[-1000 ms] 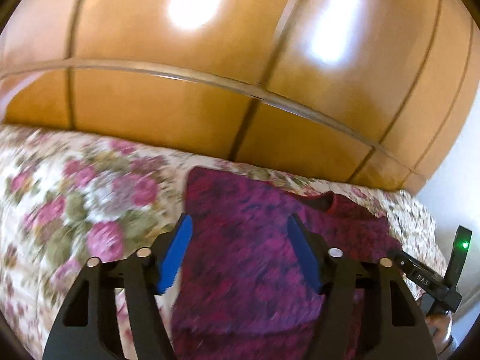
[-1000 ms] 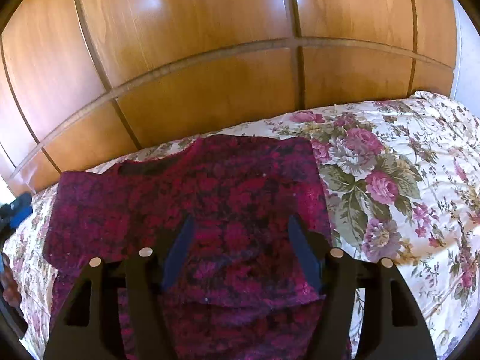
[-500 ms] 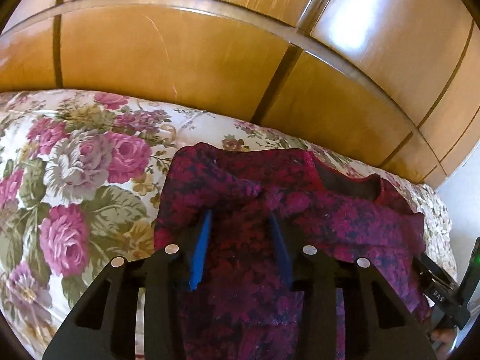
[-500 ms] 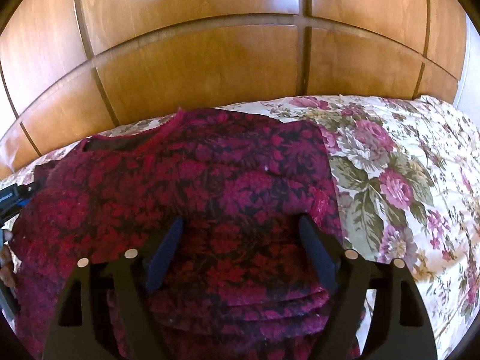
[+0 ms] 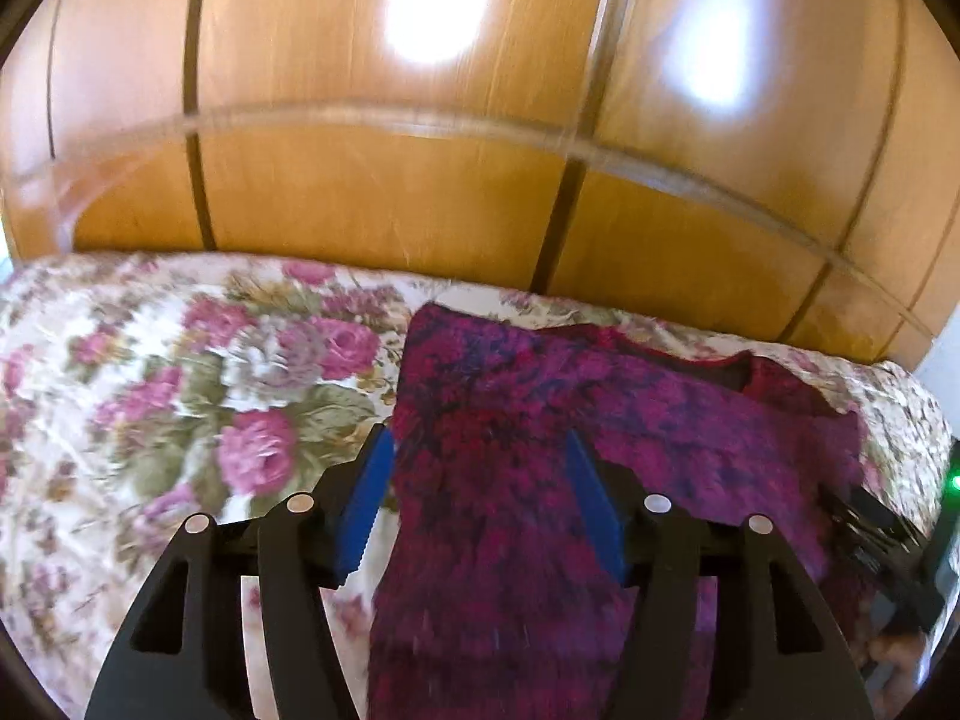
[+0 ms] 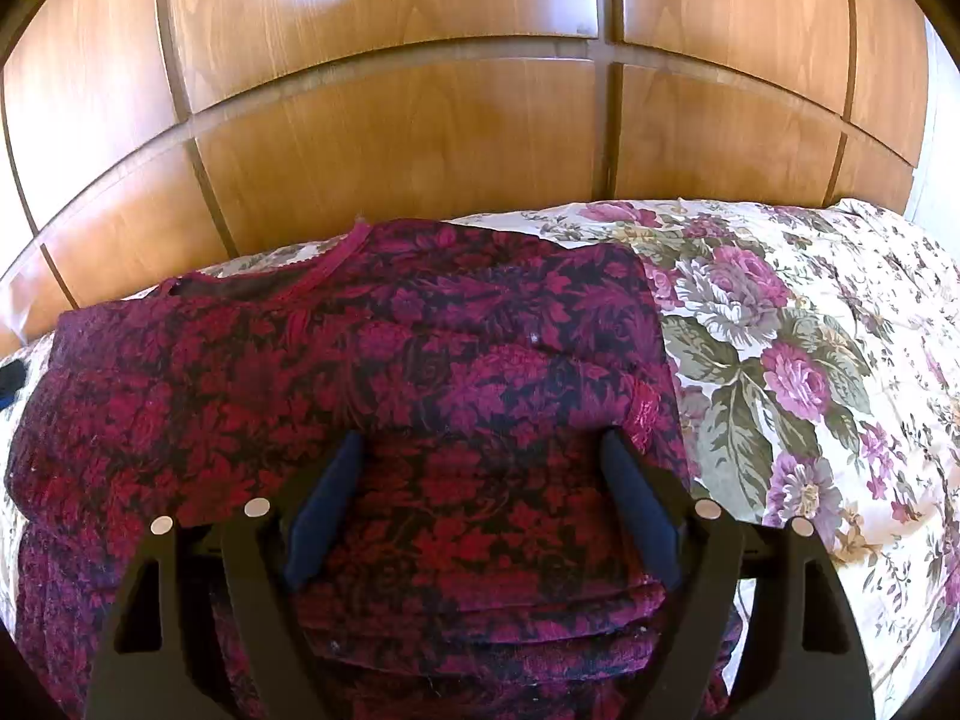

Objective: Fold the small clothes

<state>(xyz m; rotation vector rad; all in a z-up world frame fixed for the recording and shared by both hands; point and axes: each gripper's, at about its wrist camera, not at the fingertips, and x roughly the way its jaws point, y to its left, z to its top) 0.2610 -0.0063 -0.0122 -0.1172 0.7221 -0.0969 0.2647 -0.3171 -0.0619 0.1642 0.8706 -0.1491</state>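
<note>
While both wrist views look down along their fingers, I take the red and purple floral top (image 6: 372, 396) as my landmark. It lies spread on a bed under a flowered bedspread (image 6: 798, 360), its neckline (image 6: 252, 288) toward the wooden panelled wall (image 6: 420, 138) behind the bed. One side of the garment is folded in over the body, and soft creases run across the cloth near the bottom of the right wrist view.

I record the left tool (image 5: 480, 498) over the top's left edge as its own view shows it. One blue pad (image 5: 366, 504) sits beyond that edge, above the bedspread (image 5: 180, 396); the other is above the cloth. Its jaws are opening. Cloth lies under the gap, yet neither pad presses on it, so I find nothing gripped. This view is blurred, and finer detail of the fabric (image 5: 540, 450) cannot be confirmed.

I record the right tool (image 6: 480, 498) above the top's lower middle, both dark pads (image 6: 324, 510) well apart with patterned cloth showing between and beneath them. The pads do not pinch the fabric; its jaws stand wide and empty.

At the right border of the left wrist view, beyond the top, I note a dark device with a green light (image 5: 954, 483).
</note>
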